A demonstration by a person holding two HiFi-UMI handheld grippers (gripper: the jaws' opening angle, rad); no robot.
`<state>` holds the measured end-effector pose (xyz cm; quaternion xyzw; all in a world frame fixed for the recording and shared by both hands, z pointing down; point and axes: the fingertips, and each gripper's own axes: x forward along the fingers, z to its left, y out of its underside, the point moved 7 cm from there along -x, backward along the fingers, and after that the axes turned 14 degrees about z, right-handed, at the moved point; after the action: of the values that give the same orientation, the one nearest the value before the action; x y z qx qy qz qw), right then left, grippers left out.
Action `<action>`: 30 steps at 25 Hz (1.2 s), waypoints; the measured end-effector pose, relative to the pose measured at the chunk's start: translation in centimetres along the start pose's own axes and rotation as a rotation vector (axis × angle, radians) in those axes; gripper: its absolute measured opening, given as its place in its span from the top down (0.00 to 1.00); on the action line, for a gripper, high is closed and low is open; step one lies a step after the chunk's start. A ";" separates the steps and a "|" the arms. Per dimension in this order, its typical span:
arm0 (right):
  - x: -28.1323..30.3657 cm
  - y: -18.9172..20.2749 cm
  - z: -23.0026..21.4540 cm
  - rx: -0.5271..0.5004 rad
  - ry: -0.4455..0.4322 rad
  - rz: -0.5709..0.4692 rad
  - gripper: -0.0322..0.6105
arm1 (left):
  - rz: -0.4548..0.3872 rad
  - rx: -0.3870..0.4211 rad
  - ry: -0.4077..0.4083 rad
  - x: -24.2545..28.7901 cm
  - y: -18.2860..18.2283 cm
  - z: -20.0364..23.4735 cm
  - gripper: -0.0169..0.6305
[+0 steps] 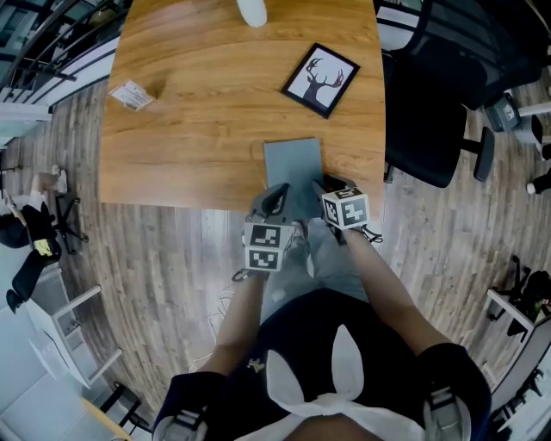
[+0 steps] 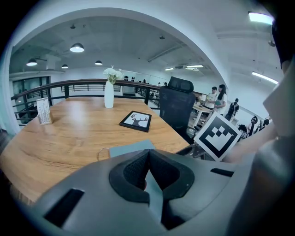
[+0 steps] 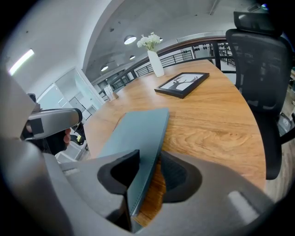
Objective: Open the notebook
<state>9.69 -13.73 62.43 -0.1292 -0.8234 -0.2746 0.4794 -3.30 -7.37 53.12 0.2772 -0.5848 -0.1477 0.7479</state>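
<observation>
A grey-blue notebook (image 1: 293, 164) lies closed at the near edge of the wooden table (image 1: 198, 129), its near end towards me. My left gripper (image 1: 277, 193) is at its near left corner. In the left gripper view the jaws of the left gripper (image 2: 148, 155) are shut, with a thin grey-blue strip of the notebook (image 2: 131, 148) pinched between them. My right gripper (image 1: 321, 186) is at the near right edge. Its jaws (image 3: 147, 161) close on the notebook (image 3: 138, 133) from both sides.
A black-framed deer picture (image 1: 320, 79) lies beyond the notebook to the right. A white vase (image 1: 251, 10) stands at the far edge, and a small card stand (image 1: 131, 95) at the left. A black office chair (image 1: 430, 112) is beside the table's right edge.
</observation>
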 end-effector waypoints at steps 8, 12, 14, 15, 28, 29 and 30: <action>-0.2 -0.3 0.3 0.030 -0.044 0.028 0.77 | 0.002 -0.010 -0.015 -0.5 -0.3 0.5 0.95; -0.5 -0.5 0.4 0.048 -0.046 0.028 0.77 | 0.003 -0.013 -0.025 -0.5 -0.3 0.8 0.95; -0.5 -0.4 0.3 0.052 -0.040 0.037 0.78 | 0.011 -0.018 -0.025 -0.5 -0.2 0.9 0.95; -0.5 -0.3 0.2 0.052 -0.037 0.043 0.79 | 0.014 -0.021 -0.026 -0.5 -0.1 1.0 0.95; -1.3 -0.7 -0.7 0.044 -0.085 0.040 0.91 | 0.026 -0.052 -0.084 0.3 -0.8 1.7 0.95; -1.3 -0.7 -0.8 0.042 -0.094 0.040 0.92 | 0.025 -0.055 -0.089 0.3 -0.9 1.7 0.95; -1.3 -0.8 -0.8 0.040 -0.101 0.040 0.92 | 0.024 -0.060 -0.094 0.3 -0.9 1.7 0.95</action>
<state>10.57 -14.75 61.38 -0.1500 -0.8491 -0.2416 0.4451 -4.70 -8.65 53.15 0.2404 -0.6178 -0.1690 0.7294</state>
